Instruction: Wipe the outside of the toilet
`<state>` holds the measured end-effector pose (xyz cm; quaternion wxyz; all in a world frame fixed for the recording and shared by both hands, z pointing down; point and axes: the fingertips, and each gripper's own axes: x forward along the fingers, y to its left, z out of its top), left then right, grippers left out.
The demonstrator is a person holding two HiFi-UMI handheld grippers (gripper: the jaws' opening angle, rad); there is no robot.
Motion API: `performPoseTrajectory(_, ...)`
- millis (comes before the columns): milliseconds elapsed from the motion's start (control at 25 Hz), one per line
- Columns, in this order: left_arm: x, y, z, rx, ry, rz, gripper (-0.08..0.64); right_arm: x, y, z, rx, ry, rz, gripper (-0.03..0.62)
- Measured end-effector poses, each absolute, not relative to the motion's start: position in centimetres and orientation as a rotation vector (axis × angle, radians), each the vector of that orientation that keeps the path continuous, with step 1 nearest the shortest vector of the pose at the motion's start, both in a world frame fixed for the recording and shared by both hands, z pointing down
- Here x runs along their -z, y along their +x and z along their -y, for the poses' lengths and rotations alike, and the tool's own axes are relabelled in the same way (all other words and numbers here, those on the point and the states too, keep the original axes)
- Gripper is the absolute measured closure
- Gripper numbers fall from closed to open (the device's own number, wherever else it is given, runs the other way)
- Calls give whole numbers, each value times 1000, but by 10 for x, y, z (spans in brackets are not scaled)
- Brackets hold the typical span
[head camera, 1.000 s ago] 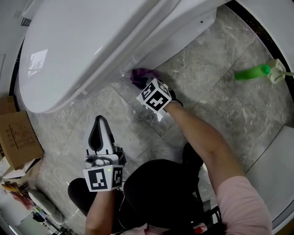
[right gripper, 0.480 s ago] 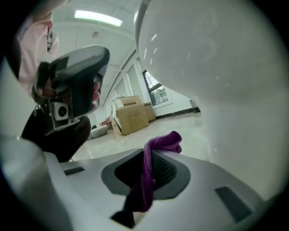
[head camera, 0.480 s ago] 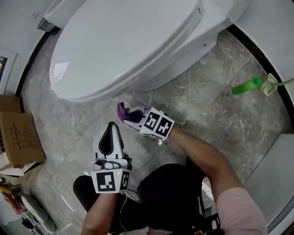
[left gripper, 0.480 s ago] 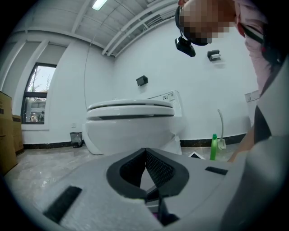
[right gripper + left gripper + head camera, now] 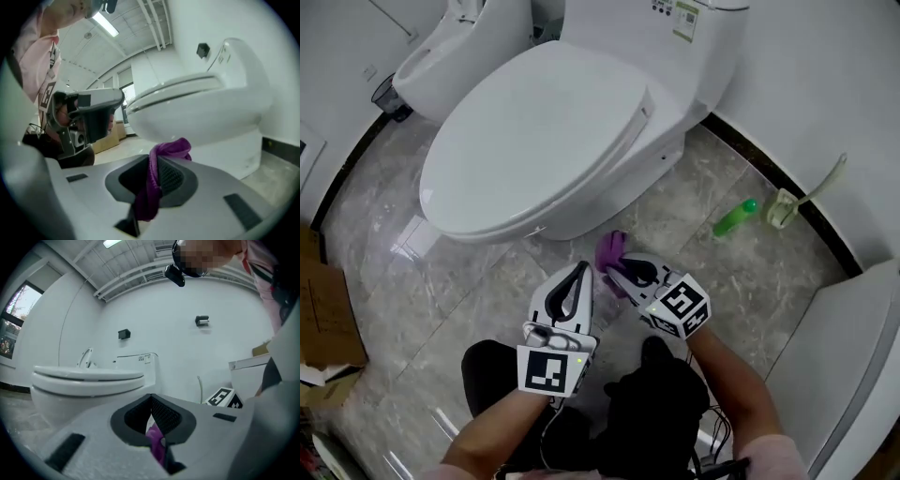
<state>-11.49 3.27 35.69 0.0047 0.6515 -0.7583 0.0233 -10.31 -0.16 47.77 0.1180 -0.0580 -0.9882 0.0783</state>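
**A:** As I look down: grey marble floor, white walls. Cloth?

**B:** My right hand-held gripper pinches the purple cloth near the toilet base; left hand-held gripper closed, probably empty.

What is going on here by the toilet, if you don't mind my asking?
A crouching person holds a gripper in each hand in front of the white ceramic toilet, whose lid is down. The right gripper is shut on a crumpled purple cloth, held near the toilet's base above the grey marble floor. The left gripper is shut and idle beside it.
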Motion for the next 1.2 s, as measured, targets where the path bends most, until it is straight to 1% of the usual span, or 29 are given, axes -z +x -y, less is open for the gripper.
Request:
performPoseTrajectory(160, -293, -100, -7, 27, 2180, 2384, 552, -384, -66, 50, -80, 116, 2992, 531)
performPoseTrajectory(320, -236, -98, 6, 95, 2245, 2360, 552, -288, -42, 72, 103, 375, 3052, 529)
performPoseTrajectory(400, -213, -99, 14, 111, 2259, 2344, 552, -254, -31, 77, 178, 484, 3037, 529)
performPoseTrajectory(520, -188, -101, 19, 112, 2242, 2370, 552, -220, -15, 80, 177, 626, 3002, 529)
performPoseTrajectory(600, -174, -100, 19, 107, 2246, 2416, 552, -205, -6, 83, 181, 721, 3010, 529)
performPoseTrajectory(720, -164, -92, 18, 52, 2243, 2429, 552, -208, -4, 79, 221, 778, 3013, 531)
performPoseTrajectory(840, -166, -88, 20, 7, 2252, 2415, 552, -212, -2, 79, 213, 777, 3007, 531)
performPoseTrajectory(1000, -174, -88, 19, 35, 2233, 2408, 552, -210, -3, 74, 214, 783, 3019, 534)
performPoseTrajectory(1200, -179, -92, 17, 54, 2212, 2409, 552, -206, -3, 69, 296, 808, 2999, 537)
